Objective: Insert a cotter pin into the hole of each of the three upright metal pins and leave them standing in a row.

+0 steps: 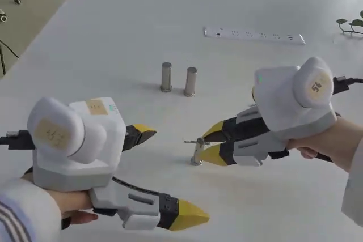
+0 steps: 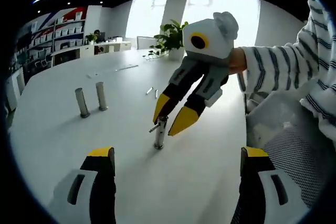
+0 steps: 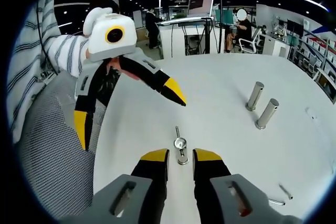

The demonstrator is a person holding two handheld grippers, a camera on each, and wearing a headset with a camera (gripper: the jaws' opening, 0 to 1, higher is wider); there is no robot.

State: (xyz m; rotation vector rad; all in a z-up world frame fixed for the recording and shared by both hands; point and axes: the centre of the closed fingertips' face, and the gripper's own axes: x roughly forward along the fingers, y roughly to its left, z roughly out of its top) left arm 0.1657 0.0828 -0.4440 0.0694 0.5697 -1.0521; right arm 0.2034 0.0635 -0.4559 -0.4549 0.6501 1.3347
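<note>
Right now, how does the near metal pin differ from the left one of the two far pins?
The near metal pin has a cotter pin through its top; the left far pin has none. The near metal pin stands at the tips of the right gripper; the left far pin stands free, close beside a third pin. Both are upright on the white table.

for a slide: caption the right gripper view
right tongs flank a pin with a cotter pin through its top; two more pins stand nearby

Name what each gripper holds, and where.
The left gripper holds nothing. The right gripper straddles the metal pin near its top; grip cannot be told.
</note>
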